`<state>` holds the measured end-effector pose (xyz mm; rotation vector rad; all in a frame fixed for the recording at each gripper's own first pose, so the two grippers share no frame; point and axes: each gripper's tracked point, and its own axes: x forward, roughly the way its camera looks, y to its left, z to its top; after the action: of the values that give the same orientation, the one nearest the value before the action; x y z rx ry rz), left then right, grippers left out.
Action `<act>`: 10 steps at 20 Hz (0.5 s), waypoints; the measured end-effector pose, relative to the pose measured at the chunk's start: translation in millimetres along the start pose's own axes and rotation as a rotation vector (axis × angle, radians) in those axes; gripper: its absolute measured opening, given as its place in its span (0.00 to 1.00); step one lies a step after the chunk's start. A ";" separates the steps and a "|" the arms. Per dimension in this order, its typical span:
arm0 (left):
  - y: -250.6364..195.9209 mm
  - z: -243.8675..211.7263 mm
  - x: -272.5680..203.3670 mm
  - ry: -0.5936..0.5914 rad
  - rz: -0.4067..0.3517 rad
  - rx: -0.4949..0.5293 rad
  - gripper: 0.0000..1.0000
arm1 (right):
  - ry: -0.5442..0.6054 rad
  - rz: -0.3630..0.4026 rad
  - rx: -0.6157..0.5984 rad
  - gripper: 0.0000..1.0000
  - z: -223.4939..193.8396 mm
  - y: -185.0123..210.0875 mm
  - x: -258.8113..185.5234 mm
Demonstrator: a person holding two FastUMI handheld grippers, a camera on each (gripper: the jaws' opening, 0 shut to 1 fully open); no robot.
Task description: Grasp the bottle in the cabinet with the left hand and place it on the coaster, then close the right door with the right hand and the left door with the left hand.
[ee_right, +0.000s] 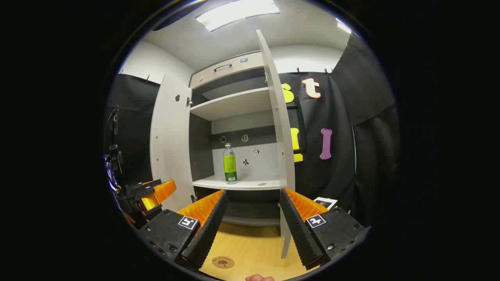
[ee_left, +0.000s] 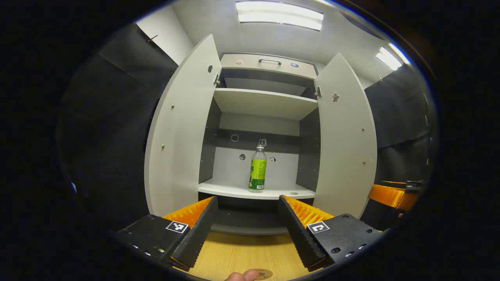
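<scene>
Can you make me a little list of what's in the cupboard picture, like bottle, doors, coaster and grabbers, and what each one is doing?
bottle: upright on the lower shelf inside the cabinet, not held
left door: open
right door: open
coaster: flat on the wooden table in front of the cabinet, bare
left gripper: jaws open, facing the bottle, short of it
right gripper: jaws open, holding nothing
upper shelf: nothing visible on it
</scene>
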<state>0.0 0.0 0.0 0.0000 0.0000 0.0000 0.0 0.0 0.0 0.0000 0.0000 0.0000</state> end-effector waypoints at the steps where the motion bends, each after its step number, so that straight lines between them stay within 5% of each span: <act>1: 0.0 -0.3 -0.4 -0.002 -0.002 0.000 0.95 | 0.004 0.002 0.003 0.83 -1.1 2.3 2.1; 10: -0.7 -3.0 -2.0 0.004 -0.004 0.019 0.94 | 0.056 0.012 0.029 0.83 -10.5 7.6 10.1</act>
<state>-2.0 -0.7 -3.0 0.0194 0.0038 -0.0038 10.1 7.6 -10.5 0.0292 0.0564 0.0123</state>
